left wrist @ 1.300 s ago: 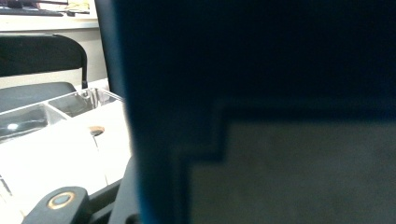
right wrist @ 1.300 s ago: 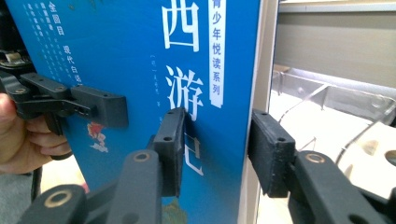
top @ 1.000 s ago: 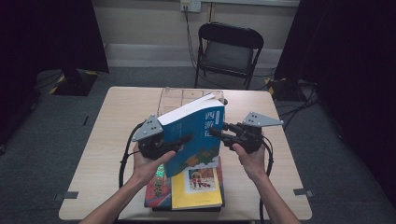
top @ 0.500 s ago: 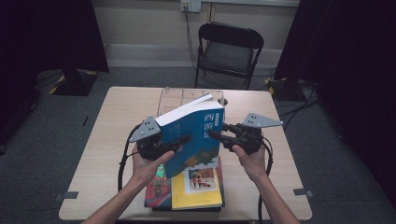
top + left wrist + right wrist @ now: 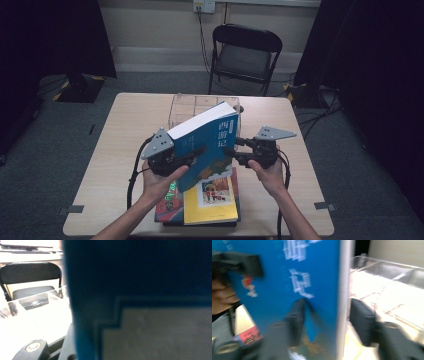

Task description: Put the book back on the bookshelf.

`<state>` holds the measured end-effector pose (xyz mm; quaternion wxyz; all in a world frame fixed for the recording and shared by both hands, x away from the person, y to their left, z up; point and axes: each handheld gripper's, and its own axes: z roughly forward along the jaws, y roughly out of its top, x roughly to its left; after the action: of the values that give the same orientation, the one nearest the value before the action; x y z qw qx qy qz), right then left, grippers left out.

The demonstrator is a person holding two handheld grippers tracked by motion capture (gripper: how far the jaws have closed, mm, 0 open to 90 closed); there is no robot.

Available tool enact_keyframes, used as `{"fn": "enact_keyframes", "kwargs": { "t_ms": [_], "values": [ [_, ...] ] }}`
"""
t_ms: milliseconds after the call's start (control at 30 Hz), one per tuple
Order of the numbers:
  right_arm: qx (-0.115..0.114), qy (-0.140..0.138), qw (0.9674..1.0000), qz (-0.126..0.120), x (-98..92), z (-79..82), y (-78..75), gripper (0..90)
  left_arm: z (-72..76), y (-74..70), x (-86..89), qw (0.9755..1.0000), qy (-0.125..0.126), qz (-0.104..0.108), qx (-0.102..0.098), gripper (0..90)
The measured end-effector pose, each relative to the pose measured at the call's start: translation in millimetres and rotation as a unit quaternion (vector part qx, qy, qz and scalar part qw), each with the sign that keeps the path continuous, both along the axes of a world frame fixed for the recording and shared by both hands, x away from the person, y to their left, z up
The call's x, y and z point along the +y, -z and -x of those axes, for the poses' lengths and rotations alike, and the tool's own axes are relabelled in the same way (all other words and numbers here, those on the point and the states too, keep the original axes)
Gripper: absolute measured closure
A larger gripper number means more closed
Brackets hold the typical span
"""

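Note:
A thick blue book (image 5: 210, 145) with white characters on its cover hangs tilted above a stack of books, its page edge facing up and left. My left gripper (image 5: 192, 155) is shut on its left part, one jaw lying across the cover; up close, the book (image 5: 150, 290) blocks much of the left gripper view. My right gripper (image 5: 232, 150) straddles the book's right edge. In the right gripper view the blue book (image 5: 287, 277) stands between the jaws of my right gripper (image 5: 329, 320), which have just been opening; one jaw lies against the cover and the other stands clear of the book.
Under the blue book lies a stack with a yellow picture book (image 5: 212, 202) on top, near the table's front edge. A clear plastic divided box (image 5: 185, 107) stands behind on the wooden table (image 5: 125, 130). A black folding chair (image 5: 245, 52) is beyond the table.
My right gripper has sunk a little beside the book's right edge. The left hand and the blue book have stayed about where they were.

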<state>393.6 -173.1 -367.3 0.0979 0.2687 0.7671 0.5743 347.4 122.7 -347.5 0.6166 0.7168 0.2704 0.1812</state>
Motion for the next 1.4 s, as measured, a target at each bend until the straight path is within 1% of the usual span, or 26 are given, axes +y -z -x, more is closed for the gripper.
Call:
{"fn": "enact_keyframes", "kwargs": {
  "t_ms": [67,100,133,200,233,333,400,467,500,533,600,633,667,700,733,800,900,1000,1067,1100,1133,1200,1267,1300,1367,1400],
  "values": [
    [-0.009,0.004,0.9999,0.012,5.2,1.6,-0.3,54.3,-1.0,0.1,0.9,1.0000,-0.002,0.003,0.003,60.9],
    [-0.008,0.008,0.9998,0.016,7.0,1.1,-1.7,56.4,-1.6,-0.2,1.9,1.0000,-0.006,0.004,0.005,61.0],
    [-0.009,0.010,0.9997,0.019,7.8,0.5,-3.1,59.8,-1.9,-0.2,2.8,0.9999,-0.010,0.007,0.010,61.0],
    [-0.008,0.010,0.9998,0.014,10.0,-1.9,-4.1,61.0,-3.2,-0.7,6.8,0.9997,-0.017,0.013,0.014,61.1],
    [-0.008,0.011,0.9998,0.013,13.3,-3.4,-4.0,61.2,-3.2,-1.2,8.6,0.9997,-0.020,0.010,0.013,61.1],
    [-0.011,0.005,0.9998,0.016,23.1,-7.6,-5.2,61.9,-1.6,-5.7,14.8,0.9995,-0.032,0.002,-0.003,61.1],
    [-0.013,0.000,0.9997,0.019,30.5,-10.9,-7.2,62.2,0.4,-12.7,19.3,0.9990,-0.035,-0.021,-0.020,61.1],
    [-0.014,-0.009,0.9997,0.016,37.2,-13.9,-8.6,62.6,3.1,-17.7,22.3,0.9981,-0.043,-0.032,-0.030,61.0],
    [-0.014,-0.012,0.9997,0.015,41.3,-15.3,-9.3,62.7,3.7,-19.9,26.8,0.9977,-0.050,-0.034,-0.031,61.0],
    [-0.015,-0.013,0.9997,0.015,47.9,-17.3,-10.3,62.8,3.5,-20.0,28.4,0.9978,-0.051,-0.031,-0.029,61.0],
    [-0.016,-0.015,0.9996,0.017,55.5,-20.0,-11.0,63.0,1.3,-18.8,37.5,0.9977,-0.061,-0.023,-0.015,61.0],
    [-0.016,-0.015,0.9996,0.017,55.5,-20.0,-11.0,63.0,1.3,-18.8,37.5,0.9977,-0.061,-0.023,-0.015,61.0],
    [-0.017,-0.015,0.9996,0.020,59.9,-21.3,-10.6,63.1,-0.2,-17.4,42.0,0.9976,-0.067,-0.018,-0.008,61.0],
    [-0.016,-0.015,0.9996,0.021,68.3,-24.3,-8.0,63.2,-1.7,-15.1,47.8,0.9973,-0.072,-0.014,-0.004,61.0],
    [-0.016,-0.014,0.9996,0.019,70.7,-25.0,-7.4,63.2,-2.4,-14.4,50.1,0.9972,-0.075,-0.008,0.001,61.0],
    [-0.015,-0.014,0.9997,0.015,75.2,-27.1,-6.6,63.1,-3.9,-14.4,54.3,0.9969,-0.078,-0.006,0.005,61.1],
    [-0.014,-0.018,0.9996,0.015,79.0,-29.3,-6.7,63.1,-4.0,-14.5,56.8,0.9968,-0.080,-0.005,0.008,61.0],
    [-0.015,-0.018,0.9995,0.019,82.3,-29.6,-9.4,63.2,-5.4,-16.9,61.5,0.9967,-0.079,0.006,0.017,61.0],
    [-0.016,-0.022,0.9995,0.018,85.4,-31.9,-12.6,63.3,-5.7,-19.3,63.1,0.9956,-0.091,0.011,0.017,61.0],
    [-0.018,-0.021,0.9995,0.018,87.6,-33.4,-13.2,63.5,-5.7,-19.3,63.1,0.9956,-0.091,0.011,0.017,61.0],
    [-0.017,-0.021,0.9995,0.018,89.9,-35.0,-13.1,63.6,-6.0,-20.0,64.2,0.9949,-0.100,0.003,0.014,61.0],
    [-0.014,-0.021,0.9995,0.016,94.3,-38.9,-10.6,63.6,-7.8,-19.0,65.4,0.9935,-0.113,-0.004,0.015,61.0],
    [-0.007,-0.021,0.9997,0.012,97.8,-42.3,-6.3,63.4,-9.0,-15.8,67.2,0.9921,-0.124,-0.002,0.018,61.0],
    [-0.008,-0.023,0.9997,0.011,98.8,-43.8,-4.9,63.1,-9.7,-14.6,68.0,0.9916,-0.128,0.000,0.019,61.0],
    [-0.003,-0.028,0.9996,0.007,99.6,-46.1,-3.4,59.0,-10.1,-14.4,68.8,0.9914,-0.129,-0.001,0.020,61.0],
    [-0.003,-0.030,0.9995,0.008,100.9,-46.0,-3.1,54.8,-10.4,-13.8,69.0,0.9910,-0.132,0.005,0.025,61.0]
  ]
}}
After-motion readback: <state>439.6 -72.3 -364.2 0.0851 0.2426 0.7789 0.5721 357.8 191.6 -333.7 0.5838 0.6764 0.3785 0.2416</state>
